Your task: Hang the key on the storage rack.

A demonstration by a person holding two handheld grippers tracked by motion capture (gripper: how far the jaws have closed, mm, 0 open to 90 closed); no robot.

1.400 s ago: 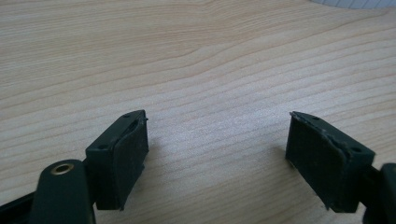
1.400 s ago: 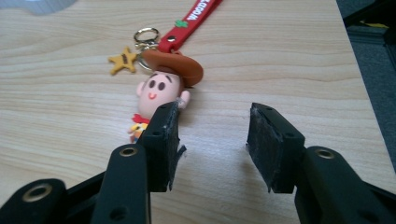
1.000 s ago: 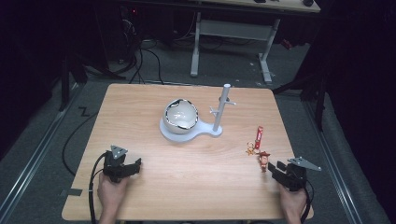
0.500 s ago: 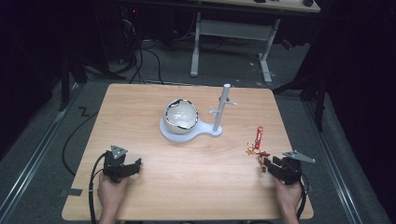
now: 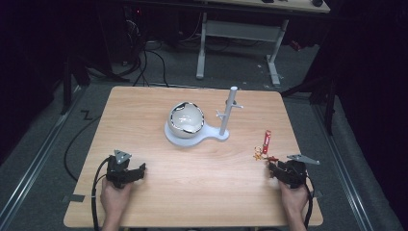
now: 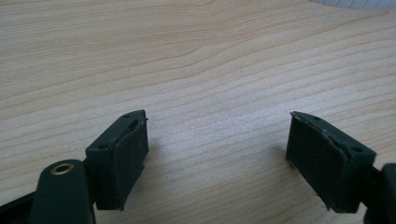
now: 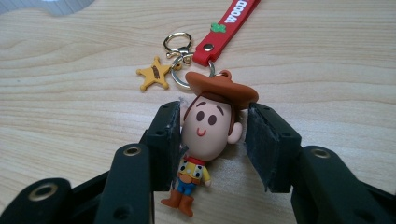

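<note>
R gripper [image 7: 212, 135]: jaws straddle the head of the cowboy keychain [image 7: 205, 135], one pad each side. They've just been closing in. L pad looks to touch the cheek; R pad sits just off the ear, thin gap showing, so I call it not yet clamped: figure between the jaws, no grip.

Key relation: figure lies flat on the wood table [image 5: 159, 103], long axis running straight out along my jaw line. Boots point back toward me, hat away, and beyond the hat come the gold ring, the yellow star charm [image 7: 154, 74] and the red strap [image 7: 226, 23]. Jaws close across the head, its widest part. Squeeze looks square to the axis, good.

Materials: figure is soft-looking rubbery plastic, rounded, smooth; pads are flat black rubber. Strap flexible, ring metal; I expect the chain end to dangle on a lift.

From the keychain outward: white stand [image 5: 226, 113] with peg arms and the white bowl [image 5: 186, 118] on its base sit well apart, farther back toward mid-table.

L gripper [image 5: 126, 172] is far across from the keychain, jaws wide apart over bare wood, nothing between. R hand clearly nearer.
</note>
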